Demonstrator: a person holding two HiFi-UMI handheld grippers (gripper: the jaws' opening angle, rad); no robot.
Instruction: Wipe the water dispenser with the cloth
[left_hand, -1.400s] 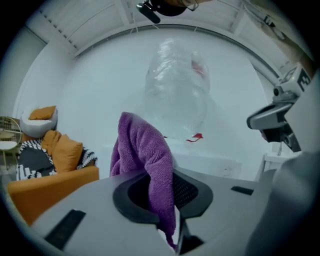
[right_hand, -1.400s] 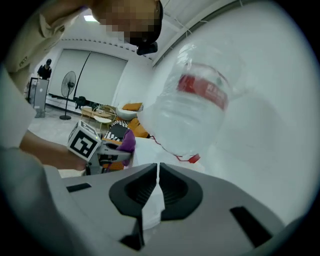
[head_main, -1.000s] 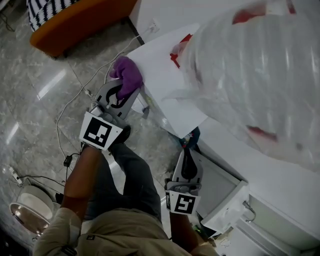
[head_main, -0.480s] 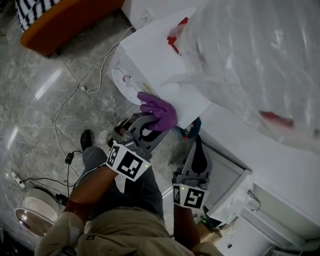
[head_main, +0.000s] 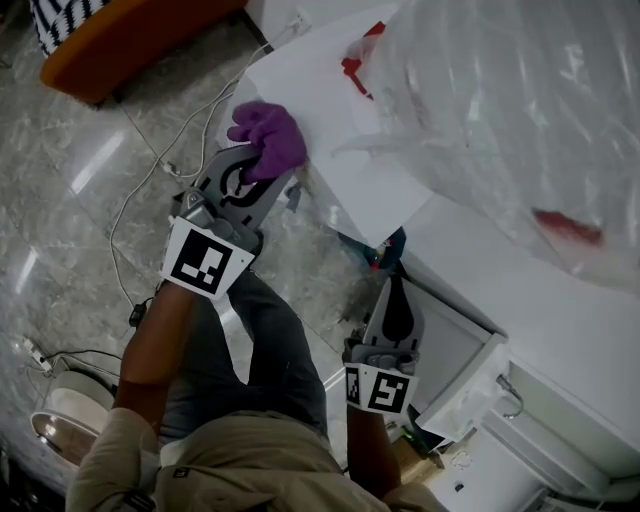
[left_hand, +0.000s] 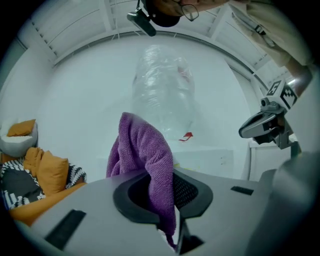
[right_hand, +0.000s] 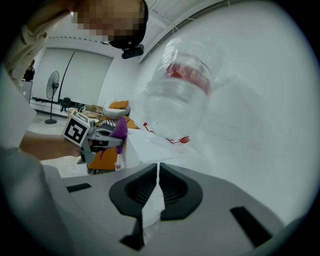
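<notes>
The white water dispenser (head_main: 335, 120) stands at the upper middle of the head view, with a large clear bottle (head_main: 520, 110) on top. My left gripper (head_main: 262, 165) is shut on a purple cloth (head_main: 270, 138), which presses against the dispenser's left corner. In the left gripper view the cloth (left_hand: 145, 160) hangs folded between the jaws, in front of the bottle (left_hand: 162, 95). My right gripper (head_main: 392, 282) is shut on nothing and is held low beside the dispenser's lower corner. In the right gripper view its jaws meet in front of the dispenser's white top (right_hand: 150, 145).
An orange sofa (head_main: 130, 40) stands at the top left. A white cable (head_main: 150, 190) runs over the marble floor. A white cabinet with an open drawer (head_main: 460, 380) is at the lower right. A round white basin (head_main: 60, 430) sits at the bottom left.
The left gripper with the cloth slid down and right along the dispenser's edge, then back up and left to the corner. The right gripper has barely moved.
</notes>
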